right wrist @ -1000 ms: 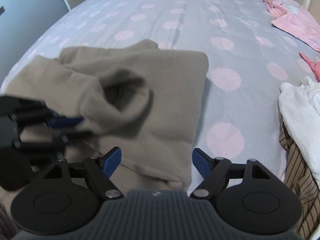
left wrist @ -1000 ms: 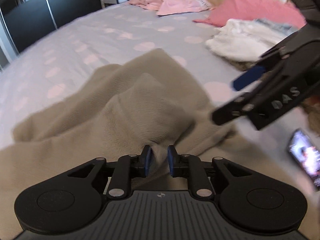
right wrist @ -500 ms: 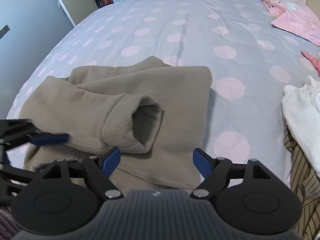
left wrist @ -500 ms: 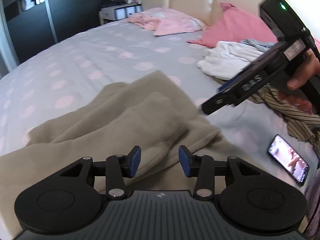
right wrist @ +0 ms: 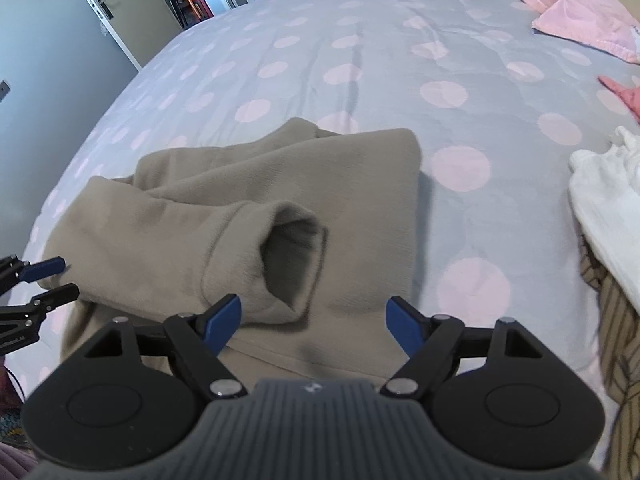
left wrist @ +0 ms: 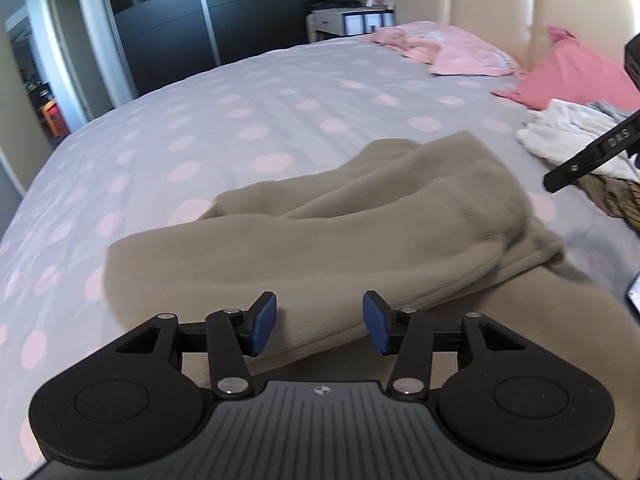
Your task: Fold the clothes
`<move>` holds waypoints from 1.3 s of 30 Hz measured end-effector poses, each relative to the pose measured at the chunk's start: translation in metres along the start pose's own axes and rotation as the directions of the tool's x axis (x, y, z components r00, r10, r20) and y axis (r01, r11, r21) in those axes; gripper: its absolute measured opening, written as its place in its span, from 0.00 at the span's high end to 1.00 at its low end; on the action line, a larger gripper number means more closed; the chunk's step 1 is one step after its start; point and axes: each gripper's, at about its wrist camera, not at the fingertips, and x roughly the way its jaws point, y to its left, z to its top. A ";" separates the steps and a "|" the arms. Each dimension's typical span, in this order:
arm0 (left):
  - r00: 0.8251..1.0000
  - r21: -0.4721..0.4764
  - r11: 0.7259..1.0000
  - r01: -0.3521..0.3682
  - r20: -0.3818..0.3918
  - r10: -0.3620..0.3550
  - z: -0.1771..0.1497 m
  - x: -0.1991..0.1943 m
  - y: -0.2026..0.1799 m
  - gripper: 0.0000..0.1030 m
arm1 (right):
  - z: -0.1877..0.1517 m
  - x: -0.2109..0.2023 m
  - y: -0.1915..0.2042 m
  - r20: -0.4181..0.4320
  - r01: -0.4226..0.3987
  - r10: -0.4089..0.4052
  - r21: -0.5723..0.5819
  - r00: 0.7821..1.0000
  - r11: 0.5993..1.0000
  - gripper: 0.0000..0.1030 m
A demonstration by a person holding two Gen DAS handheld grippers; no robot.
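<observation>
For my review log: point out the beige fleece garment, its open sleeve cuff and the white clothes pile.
beige fleece garment (right wrist: 168, 216), right wrist view, folded body.
sleeve cuff (right wrist: 294, 254), right wrist view, cuff opening.
white clothes pile (left wrist: 560, 132), left wrist view, top.

The left wrist camera is sitting just behind the left gripper (left wrist: 319, 328), looking down at a slant across the bed (left wrist: 240, 120) toward the headboard (left wrist: 500, 4) and dark wardrobe (left wrist: 224, 20). The right wrist camera is riding behind the right gripper (right wrist: 314, 322), facing down more steeply toward the door (right wrist: 48, 52). Both are hanging close above the beige fleece garment (left wrist: 360, 232) (right wrist: 240, 216), which they are sharing, along with the white clothes (left wrist: 560, 136) (right wrist: 604, 208). Each view is catching the other gripper at its edge.
</observation>
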 end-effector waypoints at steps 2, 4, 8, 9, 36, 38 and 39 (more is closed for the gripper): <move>1.000 -0.011 1.000 -0.012 0.002 0.012 -0.003 -0.002 0.011 0.55 | 0.004 0.005 0.002 0.000 -0.022 0.022 0.029 1.000 0.999 0.20; 1.000 -0.026 1.000 -0.006 0.003 0.006 -0.006 -0.004 0.021 0.54 | 0.007 0.011 0.003 0.000 -0.048 0.048 0.080 0.999 0.996 0.20; 1.000 -0.041 0.999 -0.015 0.019 0.016 -0.010 -0.010 0.037 0.54 | 0.014 0.029 -0.001 -0.004 -0.100 0.103 0.203 0.995 0.974 0.18; 1.000 -0.043 0.999 -0.020 0.024 0.021 -0.012 -0.011 0.041 0.54 | 0.015 0.035 -0.002 -0.007 -0.105 0.109 0.227 0.994 0.968 0.18; 0.984 0.046 0.997 -0.067 -0.162 0.074 -0.094 0.029 0.101 0.39 | 0.036 0.071 0.024 0.090 -0.187 0.172 0.214 0.981 0.959 0.82; 0.981 0.050 0.993 -0.105 -0.159 0.111 -0.096 0.031 0.104 0.39 | 0.042 0.059 0.028 0.140 -0.206 0.182 0.185 0.973 0.961 0.83; 0.978 0.046 0.990 -0.132 -0.156 0.138 -0.097 0.032 0.105 0.39 | 0.046 0.055 0.031 0.159 -0.221 0.194 0.175 0.968 0.960 0.83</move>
